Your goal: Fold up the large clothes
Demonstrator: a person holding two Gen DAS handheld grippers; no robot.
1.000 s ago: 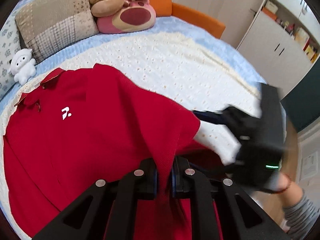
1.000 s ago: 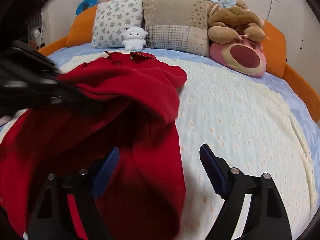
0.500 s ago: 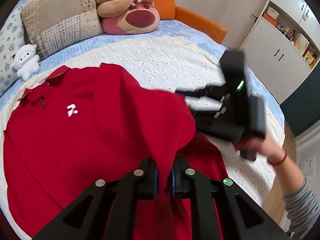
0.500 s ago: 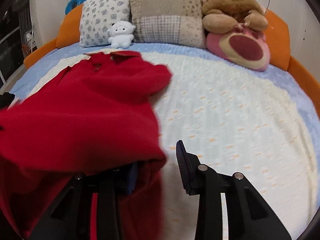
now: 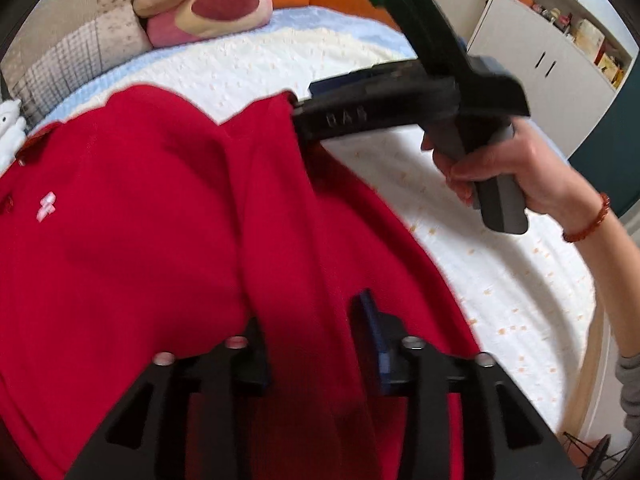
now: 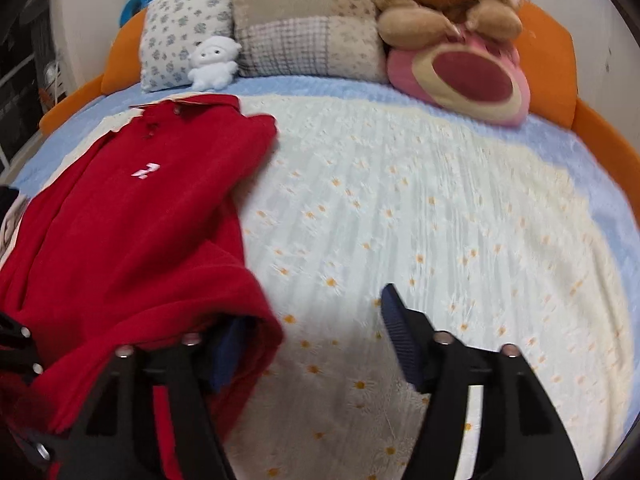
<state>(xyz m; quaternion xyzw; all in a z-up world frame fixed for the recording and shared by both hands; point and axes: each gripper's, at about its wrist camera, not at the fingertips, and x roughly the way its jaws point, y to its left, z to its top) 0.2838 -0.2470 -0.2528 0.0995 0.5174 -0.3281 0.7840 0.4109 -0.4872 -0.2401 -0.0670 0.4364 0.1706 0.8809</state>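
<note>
1. A red polo shirt (image 6: 132, 216) lies on the left half of a bed, its collar toward the far pillows and a small white logo (image 6: 145, 169) on the chest; one side has been folded over the body, leaving a straight edge down the middle of the white daisy-print bedspread (image 6: 440, 220)

2. The left gripper (image 5: 316, 340) stands over the near part of the shirt with its jaws apart, having just been opening; a ridge of red cloth still runs up between the two fingers, but the blue pad on the right finger (image 5: 374, 340) stands clear of it

3. The right gripper (image 6: 312, 340), gripped by a hand (image 5: 504, 168) wearing a red bead bracelet (image 5: 592, 220), has just been opening too; its jaws are wide apart, the left finger draped by the shirt's folded edge, the right finger (image 6: 400, 332) over bare bedspread, nothing pinched between them

4. Seen from the left wrist, the right tool's fingers meet the shirt's far folded edge

5. At the head of the bed sit a floral pillow (image 6: 180, 28), a patchwork pillow (image 6: 304, 28), a small white plush toy (image 6: 214, 62) and a pink-and-brown bear plush (image 6: 460, 52), against an orange headboard (image 6: 548, 60)
</note>
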